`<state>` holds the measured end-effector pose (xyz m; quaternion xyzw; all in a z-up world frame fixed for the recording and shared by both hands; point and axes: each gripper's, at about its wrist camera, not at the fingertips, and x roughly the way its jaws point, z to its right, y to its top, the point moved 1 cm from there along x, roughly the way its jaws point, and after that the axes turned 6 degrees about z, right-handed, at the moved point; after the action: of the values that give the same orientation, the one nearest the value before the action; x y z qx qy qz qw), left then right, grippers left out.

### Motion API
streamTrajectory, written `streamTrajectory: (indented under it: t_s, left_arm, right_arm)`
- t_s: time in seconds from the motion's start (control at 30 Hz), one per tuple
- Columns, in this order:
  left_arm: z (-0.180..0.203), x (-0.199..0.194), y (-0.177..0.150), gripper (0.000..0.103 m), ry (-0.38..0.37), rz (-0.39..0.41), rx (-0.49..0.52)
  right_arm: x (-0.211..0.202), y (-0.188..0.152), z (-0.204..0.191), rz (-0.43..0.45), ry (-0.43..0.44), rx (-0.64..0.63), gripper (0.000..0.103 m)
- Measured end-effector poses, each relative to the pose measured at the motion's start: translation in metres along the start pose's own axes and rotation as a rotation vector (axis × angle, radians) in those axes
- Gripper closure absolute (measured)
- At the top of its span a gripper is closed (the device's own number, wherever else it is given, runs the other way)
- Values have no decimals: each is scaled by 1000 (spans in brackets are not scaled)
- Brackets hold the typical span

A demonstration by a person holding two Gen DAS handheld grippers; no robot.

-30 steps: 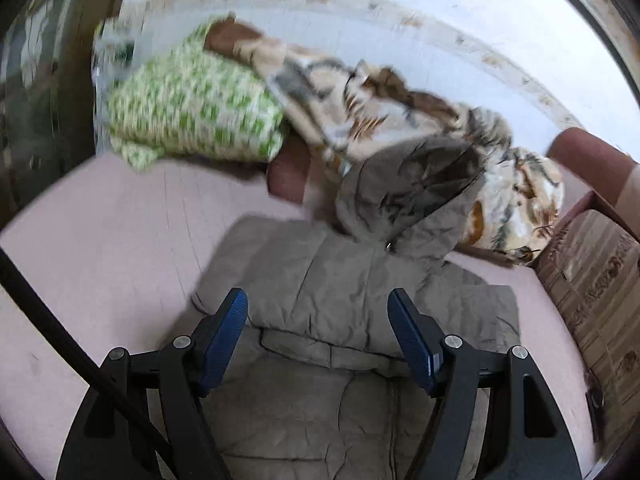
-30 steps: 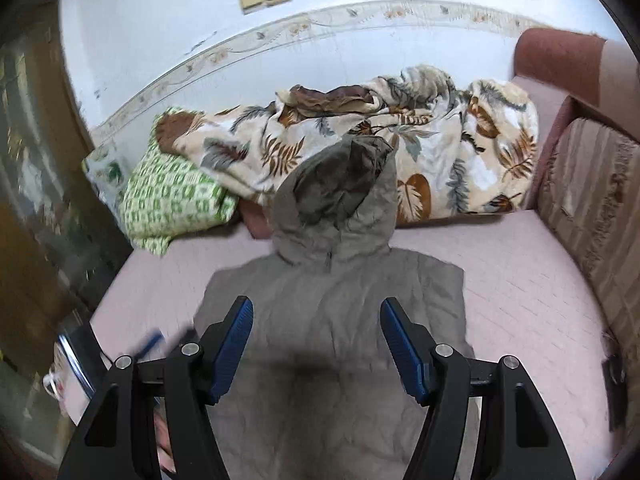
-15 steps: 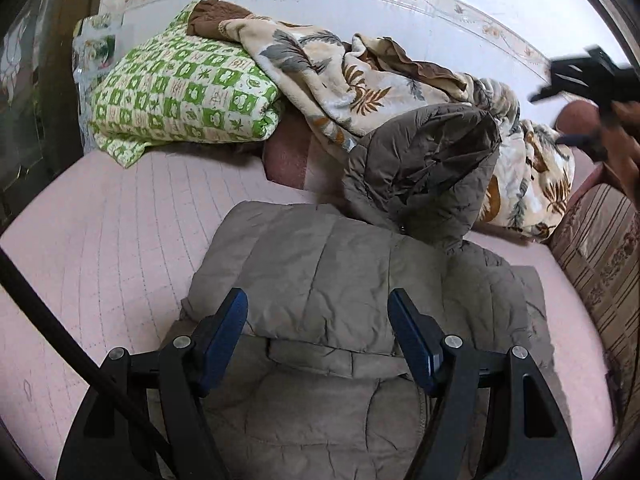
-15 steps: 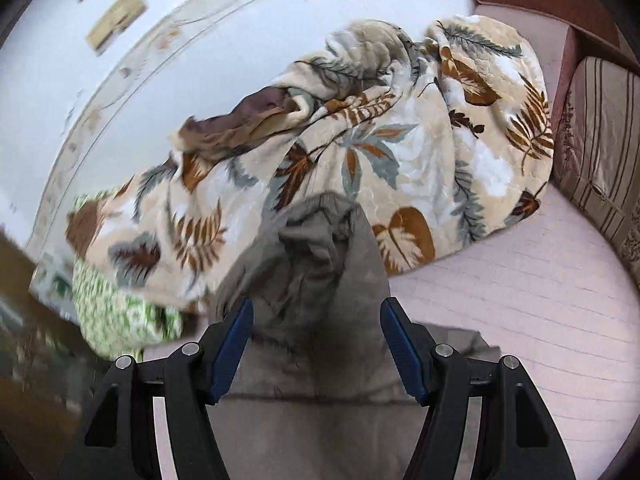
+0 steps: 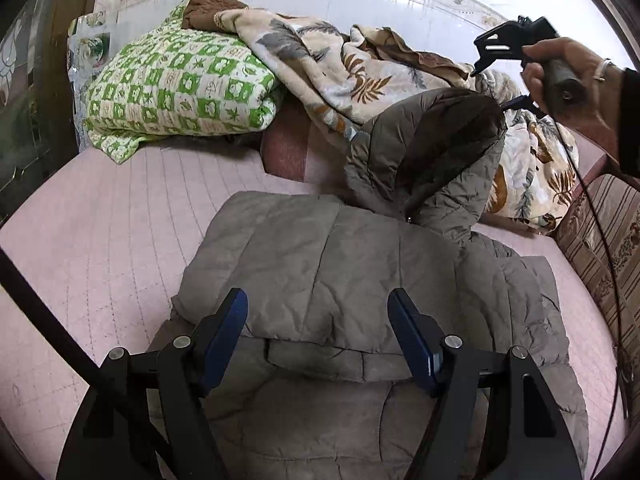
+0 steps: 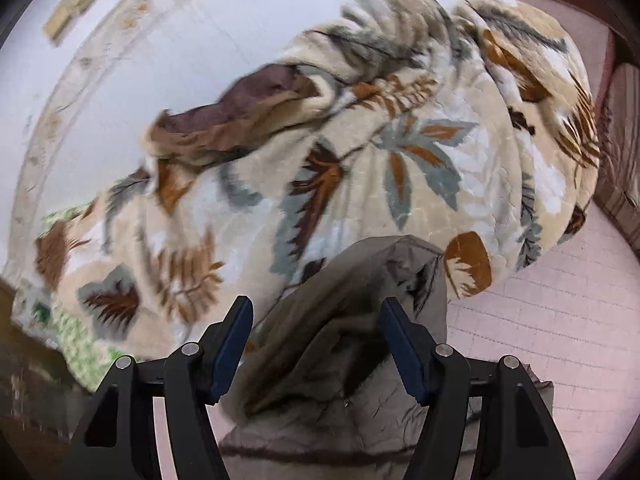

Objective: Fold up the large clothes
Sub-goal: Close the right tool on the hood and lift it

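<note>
Now we hold our left gripper (image 5: pixel 318 332) spread above the jacket (image 5: pixel 340 280). Our right gripper (image 6: pixel 316 344), also spread, hangs over the jacket's hood (image 6: pixel 352 320), pinching nothing.

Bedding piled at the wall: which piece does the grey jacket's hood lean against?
The beige plush blanket with brown and grey leaves; the hood rests on it. The green-and-white checked quilt lies apart, further left.

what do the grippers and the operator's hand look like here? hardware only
Both the left gripper and the right gripper have black angular frames, silver pivot bolts and flat blue finger pads. A thin black cable trails from the right one. The right hand wears a ring and a dark sleeve.
</note>
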<state>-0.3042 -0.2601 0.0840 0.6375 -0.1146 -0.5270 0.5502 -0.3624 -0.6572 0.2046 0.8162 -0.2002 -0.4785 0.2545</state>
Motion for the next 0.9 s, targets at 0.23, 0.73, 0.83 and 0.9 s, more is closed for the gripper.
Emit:
streamTrajectory:
  t_s: [0.23, 0.73, 0.83, 0.9]
  left_arm:
    - [-1, 7, -1, 31, 5, -9, 9]
    - [-4, -5, 8, 31, -28, 5, -32]
    - [-9, -11, 13, 31, -20, 23, -47]
    - [-15, -13, 15, 31, -13, 29, -59]
  right_arm:
    - [24, -11, 6, -17, 1, 32, 84]
    - [-79, -49, -11, 69, 131, -16, 94]
    - [-106, -62, -13, 72, 163, -7, 94]
    - [-120, -74, -12, 71, 177, 0, 94]
